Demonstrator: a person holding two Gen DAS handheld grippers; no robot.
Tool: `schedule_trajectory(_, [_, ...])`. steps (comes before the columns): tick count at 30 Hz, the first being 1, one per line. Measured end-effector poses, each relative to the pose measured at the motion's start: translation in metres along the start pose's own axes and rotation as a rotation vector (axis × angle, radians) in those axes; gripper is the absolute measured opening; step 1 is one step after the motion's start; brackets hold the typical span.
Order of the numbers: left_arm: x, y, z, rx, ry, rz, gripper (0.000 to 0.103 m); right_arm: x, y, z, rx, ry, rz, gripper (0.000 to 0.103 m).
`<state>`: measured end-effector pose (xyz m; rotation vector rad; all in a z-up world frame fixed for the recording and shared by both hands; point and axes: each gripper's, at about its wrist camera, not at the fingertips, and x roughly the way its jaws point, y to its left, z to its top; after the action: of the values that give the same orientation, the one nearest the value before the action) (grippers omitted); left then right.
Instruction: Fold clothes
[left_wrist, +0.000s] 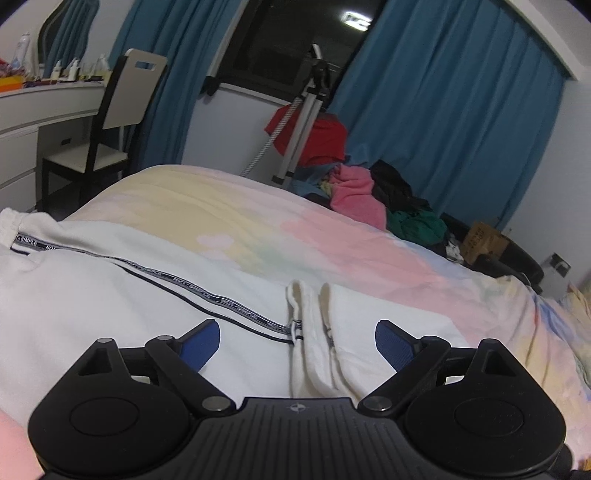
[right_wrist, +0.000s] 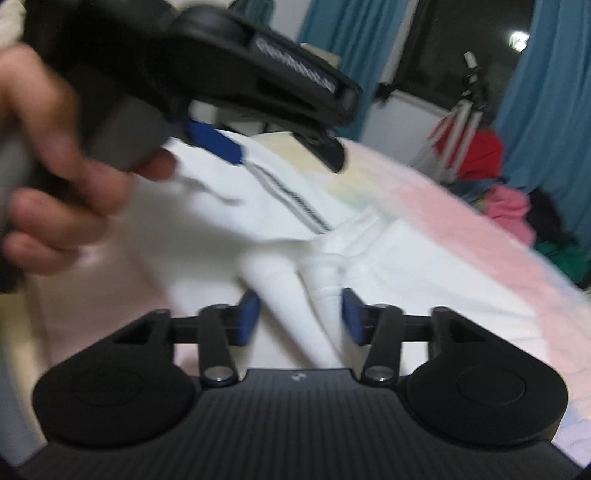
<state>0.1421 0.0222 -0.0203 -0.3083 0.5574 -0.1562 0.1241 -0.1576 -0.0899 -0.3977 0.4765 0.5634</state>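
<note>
White trousers (left_wrist: 110, 291) with a dark lettered side stripe (left_wrist: 192, 286) lie flat across the bed. Their two cuffs (left_wrist: 314, 350) point toward me, side by side. My left gripper (left_wrist: 295, 328) hovers just above the cuffs, blue pads (left_wrist: 201, 343) wide apart and open, nothing pressed between them. In the right wrist view, which is blurred, the right gripper (right_wrist: 301, 317) is open; the cuffs (right_wrist: 295, 295) lie between its pads without being pinched. A hand (right_wrist: 55, 184) holds the left gripper (right_wrist: 277, 151) above the trousers (right_wrist: 406, 251) at upper left.
A pastel bedspread (left_wrist: 258, 229) covers the bed. A heap of pink, black and green clothes (left_wrist: 369, 195) sits at the far right edge. Behind it stand a tripod (left_wrist: 303, 110) and blue curtains (left_wrist: 443, 110). A chair (left_wrist: 122, 110) and a white desk (left_wrist: 37, 110) stand at left.
</note>
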Motion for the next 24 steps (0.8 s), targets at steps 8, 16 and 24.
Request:
schedule_trajectory(8, [-0.017,-0.007,-0.011,0.023,0.035,-0.058,0.088,-0.049,-0.038,0.012,0.152,-0.087,0.093,0.056])
schedule_trajectory(16, [-0.008,-0.032,-0.025,0.117,0.086,-0.115,0.076,-0.021,-0.107,0.0,0.542,0.001,-0.08,0.056])
schedule_trajectory(24, [0.01,-0.062,-0.058,0.258,0.159,-0.164,0.063,0.063,-0.164,0.022,0.77,0.069,0.008,0.057])
